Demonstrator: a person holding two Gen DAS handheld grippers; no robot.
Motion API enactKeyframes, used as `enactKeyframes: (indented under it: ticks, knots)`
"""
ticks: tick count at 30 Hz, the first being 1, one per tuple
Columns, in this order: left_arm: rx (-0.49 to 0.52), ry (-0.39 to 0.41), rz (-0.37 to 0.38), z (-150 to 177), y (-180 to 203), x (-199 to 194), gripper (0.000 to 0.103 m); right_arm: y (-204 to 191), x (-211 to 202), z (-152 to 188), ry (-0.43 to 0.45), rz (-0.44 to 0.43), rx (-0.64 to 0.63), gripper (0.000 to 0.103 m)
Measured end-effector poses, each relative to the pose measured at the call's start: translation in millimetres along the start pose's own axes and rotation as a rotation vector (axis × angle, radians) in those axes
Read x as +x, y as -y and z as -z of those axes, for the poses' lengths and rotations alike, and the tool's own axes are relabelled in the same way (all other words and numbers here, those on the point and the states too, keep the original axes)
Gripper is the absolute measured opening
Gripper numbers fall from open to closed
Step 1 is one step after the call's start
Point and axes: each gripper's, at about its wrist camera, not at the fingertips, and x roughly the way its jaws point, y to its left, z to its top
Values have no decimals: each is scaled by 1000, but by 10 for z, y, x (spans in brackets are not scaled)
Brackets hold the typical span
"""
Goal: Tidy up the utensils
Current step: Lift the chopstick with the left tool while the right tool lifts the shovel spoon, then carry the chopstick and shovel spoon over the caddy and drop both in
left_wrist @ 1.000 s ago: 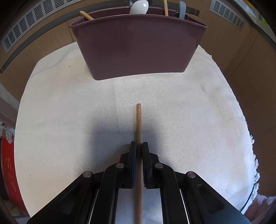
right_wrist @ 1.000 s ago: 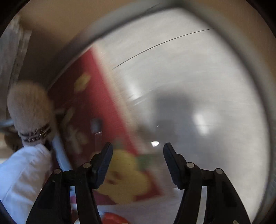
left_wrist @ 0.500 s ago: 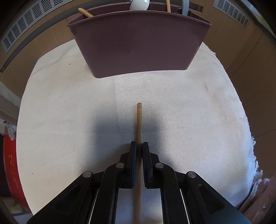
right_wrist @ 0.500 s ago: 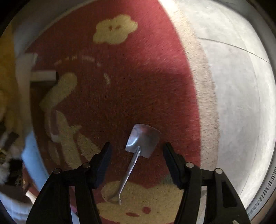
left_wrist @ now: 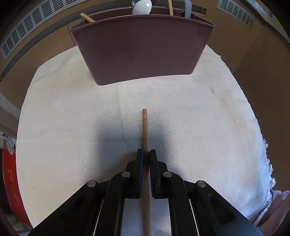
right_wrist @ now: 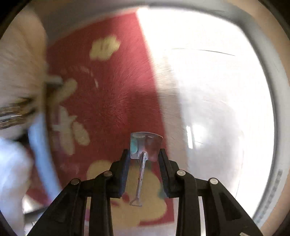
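Note:
My left gripper [left_wrist: 146, 152] is shut on a thin wooden stick [left_wrist: 144, 123] that points forward over a white cloth [left_wrist: 72, 127]. Ahead stands a maroon utensil holder [left_wrist: 141, 49] with a white spoon [left_wrist: 141, 8] and other handles sticking out of its top. In the right wrist view, my right gripper [right_wrist: 145, 152] points down at a red patterned rug [right_wrist: 112, 90]. Its jaws are closing on a small metal shovel-shaped spoon [right_wrist: 146, 143]. The spoon's blade fills the gap and touches both pads, while its handle runs back between the fingers.
Pale shiny floor [right_wrist: 217, 90] lies to the right of the rug. A blurred furry beige thing [right_wrist: 18, 63] and a white sleeve [right_wrist: 10, 163] are at the left of the right wrist view. The cloth's fringed edge [left_wrist: 268, 163] is at the right, with wooden panels behind the holder.
The right wrist view swung over the rug. The metal spoon came into sight lying there, and the right jaws narrowed around its blade. The left gripper barely moved and kept its hold on the stick.

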Motion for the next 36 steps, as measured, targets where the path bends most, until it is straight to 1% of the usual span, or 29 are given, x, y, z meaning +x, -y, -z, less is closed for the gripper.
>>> enactKeyframes:
  ticks: [1, 2, 4, 7, 8, 10, 13, 14, 15, 16, 17, 20, 21, 25, 27, 28, 29, 30, 31, 33, 35, 36]
  knots:
    - [4, 7, 3, 8, -11, -1, 7, 162, -296, 140, 43, -38, 21, 29]
    - [11, 17, 3, 25, -11, -9, 7, 282, -516, 243, 73, -63, 33, 29]
    - [28, 37, -1, 54, -4, -21, 7, 560, -1094, 505, 147, -112, 66, 29]
    - [57, 68, -6, 111, 13, -51, 6, 887, -2090, 893, 273, -153, 97, 29]
    - [59, 77, 13, 137, 12, -71, 6, 949, -2501, 1045, 331, -160, 98, 29]
    - [63, 98, 37, 190, 34, -123, 6, 985, -3144, 1236, 426, -141, 89, 29]
    - [64, 156, 77, 255, 2, -275, 6, 946, -4090, 1468, 585, -109, 60, 29]
    - [57, 180, 97, 276, -20, -348, 6, 860, -4443, 1558, 640, -95, 32, 29]
    - [52, 209, 117, 300, -47, -437, 6, 820, -4680, 1615, 677, -84, 14, 29]
    - [50, 234, 133, 318, -71, -518, 6, 683, -4997, 1699, 722, -76, -16, 29]
    - [44, 265, 147, 341, -106, -616, 6, 558, -5242, 1751, 749, -81, -45, 29]
    - [5, 367, 204, 415, -280, -963, 6, 121, -5735, 1877, 802, -107, -122, 29]
    - [-8, 400, 219, 435, -328, -1074, 6, -26, -5843, 1902, 809, -124, -149, 29]
    - [-40, 538, 271, 516, -484, -1526, 6, -755, -6215, 2039, 843, -224, -298, 29]
    - [-41, 594, 286, 453, -522, -1733, 6, -1123, -6372, 2085, 866, -267, -369, 29]
    - [-38, 629, 287, 407, -541, -1855, 6, -1241, -6438, 2144, 879, -278, -394, 29]
    - [-35, 683, 284, 337, -557, -2021, 6, -1363, -6531, 2188, 898, -286, -422, 29]
    - [-30, 731, 281, 283, -584, -2184, 6, -1488, -6605, 2179, 920, -283, -445, 29]
    - [-27, 800, 279, 205, -603, -2388, 6, -1623, -6735, 2141, 956, -267, -462, 29]
    - [-20, 907, 284, 67, -650, -2680, 6, -1848, -6866, 1974, 1003, -265, -482, 29]
    - [2, 990, 293, -113, -657, -2898, 6, -1990, -7040, 1827, 1063, -259, -481, 29]
    - [7, 1014, 300, -190, -666, -2952, 6, -2055, -7135, 1765, 1099, -244, -482, 29]
